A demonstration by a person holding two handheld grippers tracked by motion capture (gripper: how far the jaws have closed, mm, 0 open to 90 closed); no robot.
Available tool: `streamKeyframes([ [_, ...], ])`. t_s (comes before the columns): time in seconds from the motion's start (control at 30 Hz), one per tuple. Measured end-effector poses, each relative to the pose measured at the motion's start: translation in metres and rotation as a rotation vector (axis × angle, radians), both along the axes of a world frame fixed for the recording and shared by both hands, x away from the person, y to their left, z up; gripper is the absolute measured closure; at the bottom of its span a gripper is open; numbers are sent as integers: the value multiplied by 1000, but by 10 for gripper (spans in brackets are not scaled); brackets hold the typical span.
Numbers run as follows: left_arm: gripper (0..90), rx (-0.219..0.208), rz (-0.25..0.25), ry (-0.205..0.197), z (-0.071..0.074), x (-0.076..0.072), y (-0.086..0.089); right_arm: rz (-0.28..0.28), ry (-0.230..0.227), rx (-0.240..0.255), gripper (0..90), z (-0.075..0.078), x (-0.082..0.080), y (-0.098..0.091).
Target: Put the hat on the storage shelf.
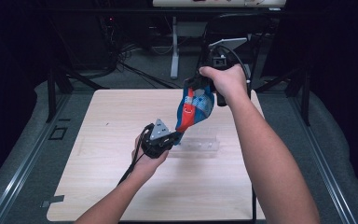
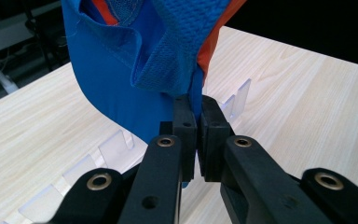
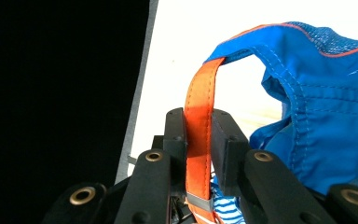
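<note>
Here, blue garment point(image 1: 196, 108) above clear rack point(image 1: 200, 145), wooden table point(image 1: 102, 186), cables point(image 1: 130, 65) behind

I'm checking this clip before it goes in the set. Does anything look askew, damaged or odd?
Nothing stands out. The blue garment hangs bunched between both grippers: the right gripper is shut on its orange strap, the left gripper on a lower blue edge. The clear plastic rack lies flat on the table. No tear is visible.

I see the blue bag point(image 2: 107, 79) is smooth woven cloth with a coarser mesh panel and a matt orange webbing strap point(image 3: 199, 140). The tabletop point(image 1: 121, 186) is pale matt wood-grain; the rack point(image 1: 200, 145) is clear plastic.
</note>
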State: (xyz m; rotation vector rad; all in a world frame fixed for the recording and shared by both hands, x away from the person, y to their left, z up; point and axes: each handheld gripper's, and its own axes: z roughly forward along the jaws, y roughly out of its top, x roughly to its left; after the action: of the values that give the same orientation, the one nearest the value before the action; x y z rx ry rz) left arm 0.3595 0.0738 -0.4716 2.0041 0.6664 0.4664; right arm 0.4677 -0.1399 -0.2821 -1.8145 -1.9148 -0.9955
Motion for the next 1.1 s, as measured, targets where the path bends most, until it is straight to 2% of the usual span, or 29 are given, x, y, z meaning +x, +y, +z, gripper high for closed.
streamKeyframes([
  [0.5,875,2,8,25,-11,0,1,9,19,-24,777,-11,4,9],
  [1.07,875,-15,23,58,-34,-3,12,20,50,-45,776,-38,7,12],
  [1.1,875,-19,24,58,-34,-3,12,36,54,-49,776,-40,7,10],
])
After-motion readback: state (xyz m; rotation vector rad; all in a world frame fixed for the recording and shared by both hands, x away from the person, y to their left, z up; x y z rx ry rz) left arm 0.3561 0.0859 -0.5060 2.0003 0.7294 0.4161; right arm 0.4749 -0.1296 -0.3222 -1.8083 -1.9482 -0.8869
